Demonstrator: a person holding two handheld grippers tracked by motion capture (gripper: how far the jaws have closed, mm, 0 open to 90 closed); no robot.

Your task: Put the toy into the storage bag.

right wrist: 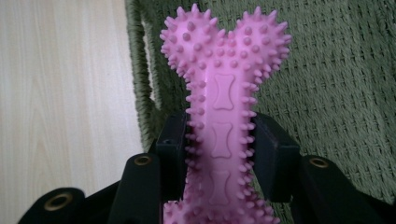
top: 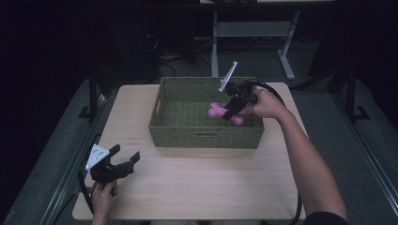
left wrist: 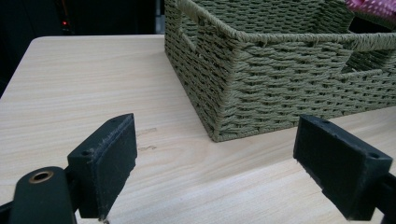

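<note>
A pink spiky bone-shaped toy hangs inside the green woven basket at its right side. My right gripper is shut on the toy's shaft; in the right gripper view the toy stands upright between the two black jaws, over the basket's floor. My left gripper rests low over the table's front left corner, open, with nothing between its pads. In the left gripper view the basket lies just ahead, its near corner toward me.
The light wooden table carries the basket at its back middle. Bare tabletop stretches left of the basket. Beyond the table's far edge stand metal desk legs and dark floor.
</note>
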